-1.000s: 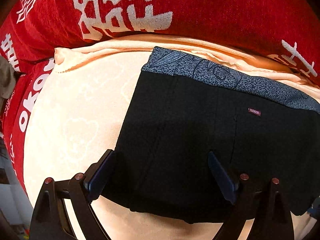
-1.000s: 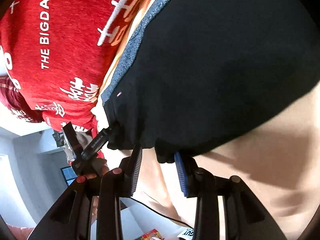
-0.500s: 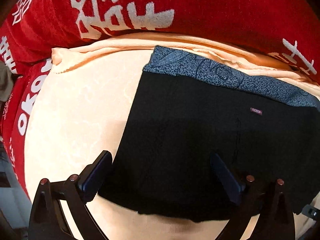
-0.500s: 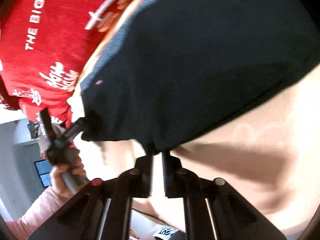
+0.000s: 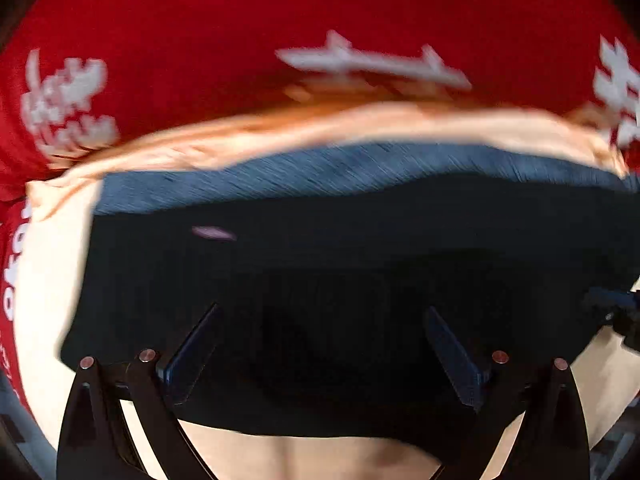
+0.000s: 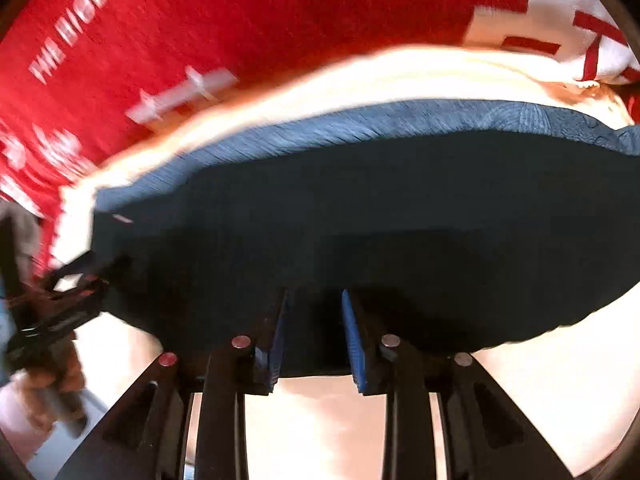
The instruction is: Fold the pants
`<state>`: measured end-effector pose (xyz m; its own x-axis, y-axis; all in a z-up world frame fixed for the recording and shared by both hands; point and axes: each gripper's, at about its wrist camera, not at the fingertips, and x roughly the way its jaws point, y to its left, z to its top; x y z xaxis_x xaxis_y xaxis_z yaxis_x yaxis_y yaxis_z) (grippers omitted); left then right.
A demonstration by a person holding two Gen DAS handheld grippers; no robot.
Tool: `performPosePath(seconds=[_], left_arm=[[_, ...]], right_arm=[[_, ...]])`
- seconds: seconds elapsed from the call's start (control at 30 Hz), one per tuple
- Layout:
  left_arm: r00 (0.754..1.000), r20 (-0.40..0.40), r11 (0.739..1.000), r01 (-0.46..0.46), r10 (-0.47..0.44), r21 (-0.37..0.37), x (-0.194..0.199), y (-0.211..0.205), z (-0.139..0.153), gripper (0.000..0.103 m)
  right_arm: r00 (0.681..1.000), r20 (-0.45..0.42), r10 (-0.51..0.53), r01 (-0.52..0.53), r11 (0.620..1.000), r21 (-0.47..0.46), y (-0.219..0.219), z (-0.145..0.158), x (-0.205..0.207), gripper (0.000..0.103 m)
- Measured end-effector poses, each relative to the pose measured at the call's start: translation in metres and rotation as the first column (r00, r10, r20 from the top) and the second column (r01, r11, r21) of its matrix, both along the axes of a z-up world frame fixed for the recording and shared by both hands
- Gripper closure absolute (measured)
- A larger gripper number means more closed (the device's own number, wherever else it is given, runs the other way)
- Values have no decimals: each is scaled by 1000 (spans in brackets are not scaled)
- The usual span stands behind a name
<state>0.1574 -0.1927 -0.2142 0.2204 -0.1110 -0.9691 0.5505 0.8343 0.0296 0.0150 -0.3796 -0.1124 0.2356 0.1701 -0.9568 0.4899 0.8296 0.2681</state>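
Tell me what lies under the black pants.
The black pants lie on a pale peach sheet, which shows around their left and near edges. Beyond the grey-blue waistband is a red blanket. Whatever sits directly beneath the fabric is covered.

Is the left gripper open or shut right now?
Open. The left gripper has its fingers spread wide over the black pants, with dark fabric showing in the gap between them.

Left gripper [image 5: 320,344] was spread wide, its dark fingers [image 5: 192,348] well apart and pointing forward. Right gripper [image 6: 314,336] stood partly parted, a narrow gap between its blue-padded fingers [image 6: 354,340]. From the right wrist view, the person's left hand [image 6: 52,372] gripped the other tool's handle at far left, blurred.
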Motion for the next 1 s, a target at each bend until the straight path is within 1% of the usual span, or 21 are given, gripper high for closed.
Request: performPosePath(seconds=[0.03,0.07,0.1,0.17,0.23,0.43,0.57,0.67,0.77,0.83,0.87,0.9,0.93,0.97,1.0], left_arm=[[999,-15,999,30,-29,40,-13,-7,-13,2],[999,35,999,29,-30,46,-22,-8,-14,2],[997,77,999,27,-30,37,-28,-7,-11,2],[993,96,996,62,-69,66,-36,-8,-9,2],[995,75,995,67,-72,74,-36,-8,-8,2],[998,13,992,67,-69,106,-22,-8,0,2],[998,-28,993,67,-65,92,-19,-22,10,2],[995,-11,990,100,-100,96,-22,-38,20,2],[994,21,992,106,-108,66,-19,-57,34,2],[994,74,995,80,-84,57,-1,-62,41,2],[993,105,997,51,-57,61,11,-67,44,2],[993,118,998,22,-29,61,23,-70,44,2],[993,118,998,-17,10,55,40,-63,45,2],[991,116,997,-68,62,48,58,-63,40,2],[990,115,995,-92,86,47,65,-63,37,2]], right_arm=[[1000,-28,5,-5,1000,-1,3,-7,-2,73],[1000,25,5,-5,1000,-12,5,-6,-11,73],[999,38,12,-11,1000,-23,8,-4,-13,73],[998,40,38,-36,998,-51,13,-3,-18,73],[998,33,49,-47,997,-63,16,-2,-20,73],[999,23,22,-22,1000,0,7,-2,-22,73],[1000,19,14,-15,999,31,10,1,-25,73],[999,48,-14,13,1000,23,8,13,-36,73],[998,49,-41,41,999,-9,-4,21,-51,73],[997,45,-64,64,998,-6,-15,23,-58,73],[997,42,-70,71,997,-8,-19,23,-58,73],[996,42,-76,77,997,-13,-25,24,-60,73],[996,46,-79,79,997,-15,-31,26,-62,73],[995,50,-84,85,996,-18,-36,27,-64,73],[995,52,-91,92,996,-18,-41,27,-65,73]])
